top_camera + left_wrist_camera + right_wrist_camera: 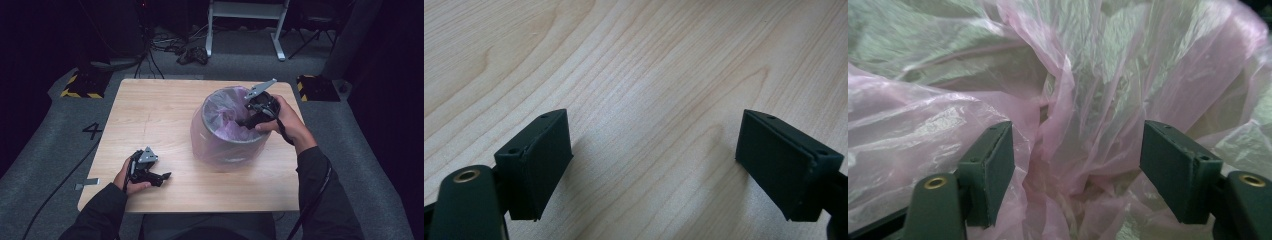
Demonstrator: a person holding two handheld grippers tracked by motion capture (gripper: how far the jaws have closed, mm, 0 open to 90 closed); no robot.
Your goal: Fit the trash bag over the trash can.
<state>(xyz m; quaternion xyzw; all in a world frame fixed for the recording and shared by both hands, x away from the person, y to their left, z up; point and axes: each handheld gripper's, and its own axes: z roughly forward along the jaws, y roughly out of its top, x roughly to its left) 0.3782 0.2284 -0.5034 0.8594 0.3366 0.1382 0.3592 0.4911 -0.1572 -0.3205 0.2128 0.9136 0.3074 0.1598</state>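
Inside the bin (235,131), at its two o'clock rim, your right gripper (248,120) gapes around the pink liner (1063,100); next, pinch a fold, while your left gripper (162,177) idles open.

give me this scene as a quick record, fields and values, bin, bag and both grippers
surface: wooden table
bin: round grey bin, upright, right of the table's centre
liner: thin pink plastic bag, crumpled inside the bin and folded over its rim down the outside
right gripper: reaching into the bin's mouth; jaws apart with bag film bunched between them
left gripper: low over the bare table near the front left, away from the bin; jaws wide apart, holding nothing
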